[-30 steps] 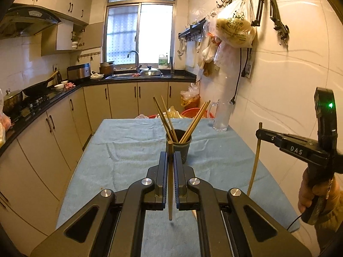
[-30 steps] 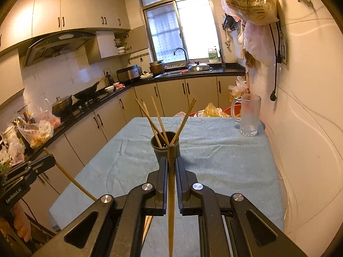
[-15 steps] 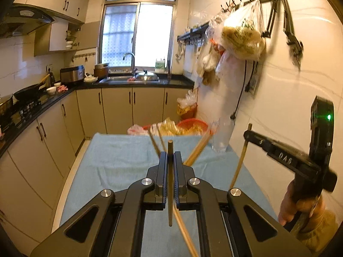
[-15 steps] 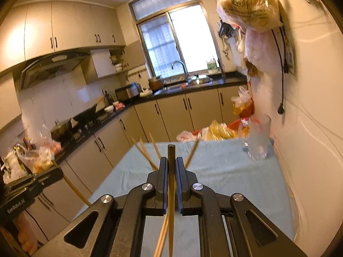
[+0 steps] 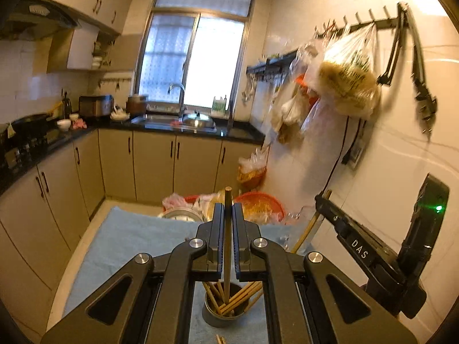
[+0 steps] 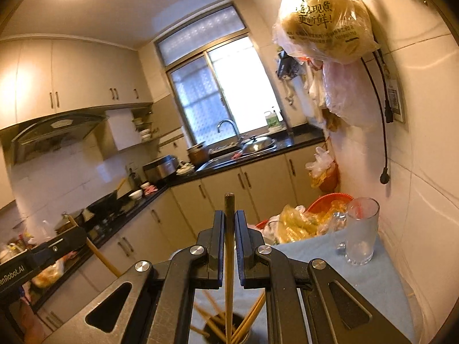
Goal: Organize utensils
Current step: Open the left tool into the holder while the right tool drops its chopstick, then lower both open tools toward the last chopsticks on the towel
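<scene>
1. left tool point(image 5: 228, 223): clamped on one chopstick point(image 5: 227, 243), held nearly upright, with its lower end down among the sticks in the cup.
2. dark cup point(image 5: 222, 312): stands on the blue-covered surface point(image 5: 129, 240) just under the left tool and holds a loose bundle of chopsticks leaning to all sides. one more stick end point(image 5: 220, 339) lies on the cloth in front of it.
3. right tool point(image 6: 229, 229): clamped on a second chopstick point(image 6: 229, 258), whose lower end reaches the rim of the same cup point(image 6: 238, 338).
4. glass mug point(image 6: 360, 230): stands empty at the far right of the surface point(image 6: 370, 283), near the wall.
5. red basket point(image 6: 330, 200): beyond the surface's far edge, heaped with yellow bags.
</scene>
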A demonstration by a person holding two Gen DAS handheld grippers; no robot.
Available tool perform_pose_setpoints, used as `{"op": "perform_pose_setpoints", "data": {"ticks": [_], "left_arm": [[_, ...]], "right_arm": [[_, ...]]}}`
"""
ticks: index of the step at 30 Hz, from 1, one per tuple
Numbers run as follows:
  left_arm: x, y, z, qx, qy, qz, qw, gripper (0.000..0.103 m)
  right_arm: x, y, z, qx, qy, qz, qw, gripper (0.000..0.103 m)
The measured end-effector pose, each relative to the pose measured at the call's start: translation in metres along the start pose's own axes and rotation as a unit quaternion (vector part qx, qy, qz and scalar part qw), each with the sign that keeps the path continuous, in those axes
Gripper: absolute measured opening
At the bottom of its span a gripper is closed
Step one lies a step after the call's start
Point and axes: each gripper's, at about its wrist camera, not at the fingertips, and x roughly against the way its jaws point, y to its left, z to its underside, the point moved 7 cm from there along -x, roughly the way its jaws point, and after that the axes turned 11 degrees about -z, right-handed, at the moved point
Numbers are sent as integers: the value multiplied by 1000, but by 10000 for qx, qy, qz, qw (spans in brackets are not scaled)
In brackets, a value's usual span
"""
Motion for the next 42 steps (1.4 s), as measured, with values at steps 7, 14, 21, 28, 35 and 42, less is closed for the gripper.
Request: {"op": "perform_pose_setpoints", "data": {"ticks": [7, 14, 21, 28, 35, 42], "left_arm": [[-56, 0, 39, -105, 647, -91, 9978, 5], [-52, 0, 46, -189, 650, -151, 9976, 19], [-5, 9, 46, -268, 279, -316, 9988, 41], [50, 31, 62, -219, 109, -507, 9984, 55], [85, 55, 111, -89, 492, -680, 9964, 60], [102, 76, 173, -29, 871, -1004, 9911, 60]], "right_arm": [[-34, -21, 32, -174, 357, 50, 9992, 8], [-42, -33, 53, -402, 682, 16, 9969, 19], [-16, -33, 48, -421, 686, 109, 9967, 38], [34, -17, 41, -47, 771, 246, 9967, 59], [89, -12, 68, 474, 1291, 529, 9891, 70], [136, -27, 136, 808, 2240, 863, 9674, 75]]}}
